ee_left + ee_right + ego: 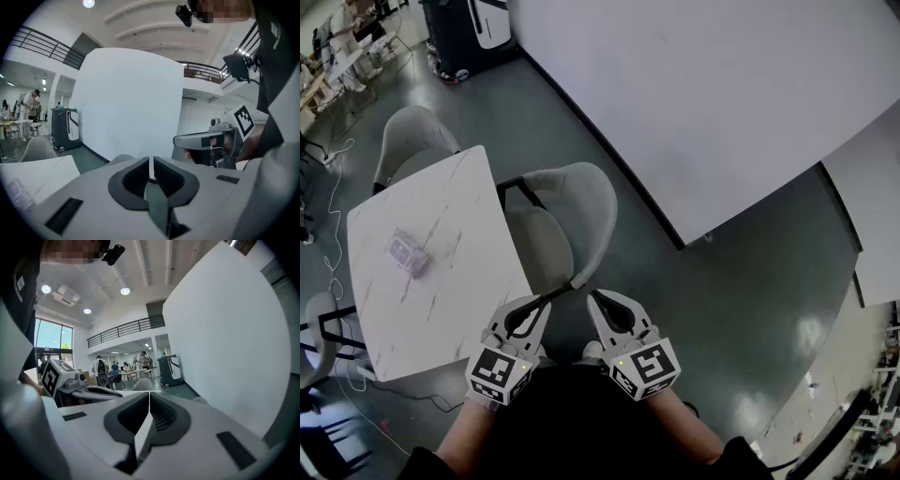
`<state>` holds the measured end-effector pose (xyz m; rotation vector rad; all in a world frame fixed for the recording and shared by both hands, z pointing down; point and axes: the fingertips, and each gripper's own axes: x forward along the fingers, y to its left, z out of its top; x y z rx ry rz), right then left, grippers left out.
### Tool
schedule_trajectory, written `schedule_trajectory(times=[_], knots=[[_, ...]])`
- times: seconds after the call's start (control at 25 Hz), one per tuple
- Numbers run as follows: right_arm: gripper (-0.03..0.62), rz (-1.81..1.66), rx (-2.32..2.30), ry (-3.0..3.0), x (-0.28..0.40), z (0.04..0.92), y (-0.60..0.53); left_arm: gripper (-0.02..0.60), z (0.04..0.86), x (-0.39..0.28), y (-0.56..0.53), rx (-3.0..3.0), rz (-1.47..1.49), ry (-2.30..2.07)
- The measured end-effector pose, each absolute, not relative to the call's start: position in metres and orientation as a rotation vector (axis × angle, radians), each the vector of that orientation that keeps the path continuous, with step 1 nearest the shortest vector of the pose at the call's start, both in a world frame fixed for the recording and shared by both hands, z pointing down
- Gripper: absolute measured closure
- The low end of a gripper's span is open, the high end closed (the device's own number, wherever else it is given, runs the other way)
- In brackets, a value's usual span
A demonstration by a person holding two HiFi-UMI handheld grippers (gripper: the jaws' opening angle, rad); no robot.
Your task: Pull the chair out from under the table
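Note:
A grey padded chair (567, 211) stands at the right side of the white marble table (441, 300), its seat partly under the top. My left gripper (574, 286) is shut and empty, its tip just short of the chair's near edge. My right gripper (592, 296) hangs beside it, also shut on nothing. In the left gripper view the shut jaws (151, 165) point over the chair's back (123, 158), with the right gripper (211, 140) alongside. In the right gripper view the shut jaws (149, 401) face the hall, and the left gripper (70, 380) shows at left.
A small pale box (408, 251) lies on the table. A second grey chair (412, 141) stands at the table's far end, a third (319, 328) at the left. A white partition wall (703, 103) runs close on the right. A dark cart (469, 33) and floor cables (333, 202) lie beyond.

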<state>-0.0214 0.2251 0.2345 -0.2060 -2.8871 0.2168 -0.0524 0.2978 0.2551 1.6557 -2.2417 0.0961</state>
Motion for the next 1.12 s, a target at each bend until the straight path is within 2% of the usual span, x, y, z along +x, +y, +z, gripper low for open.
schedule_trajectory(times=[0.56, 1.12], knots=[[0.579, 0.231, -0.22, -2.884, -0.009, 0.238, 0.219, 0.542, 0.265, -0.037, 0.29, 1.645, 0.145, -2.215], [0.579, 0.294, -0.299, -2.844, 0.041, 0.256, 0.171, 0.523, 0.274, -0.002, 0.257, 1.479, 0.173, -2.279]])
